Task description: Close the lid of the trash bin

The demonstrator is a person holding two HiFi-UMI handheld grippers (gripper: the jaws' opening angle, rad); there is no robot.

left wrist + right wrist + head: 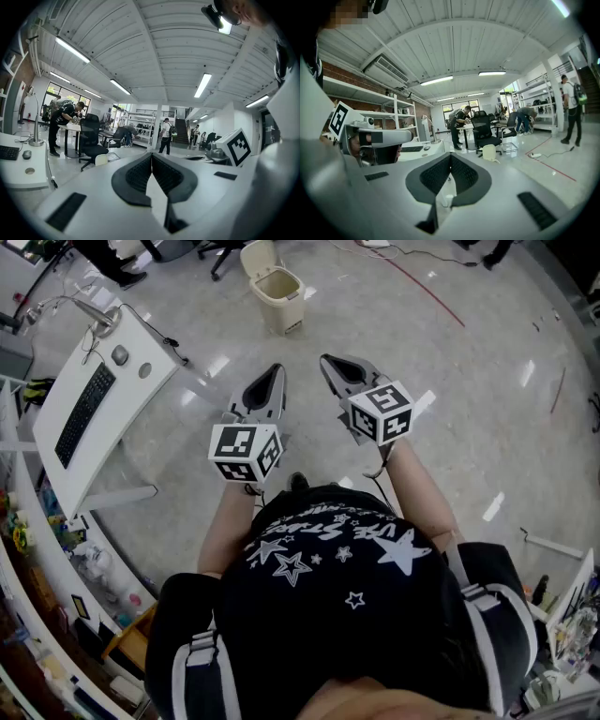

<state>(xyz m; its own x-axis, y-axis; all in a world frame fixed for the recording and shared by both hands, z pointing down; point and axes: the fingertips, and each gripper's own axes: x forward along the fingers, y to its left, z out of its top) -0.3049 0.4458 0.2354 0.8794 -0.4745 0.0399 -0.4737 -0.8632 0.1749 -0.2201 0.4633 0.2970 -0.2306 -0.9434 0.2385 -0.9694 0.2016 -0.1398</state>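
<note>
Beige trash bin (278, 298) on open floor (450, 409)

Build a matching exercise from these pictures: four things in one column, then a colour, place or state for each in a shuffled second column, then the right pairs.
Column one
1. trash bin
2. keyboard
3. floor line
4. left gripper

Column two
A. black, lying on the white desk at left
B. jaws together, nothing between them
C. red, running diagonally at upper right
D. cream, lid standing up

Pairs: 1-D, 2-A, 3-C, 4-B
</note>
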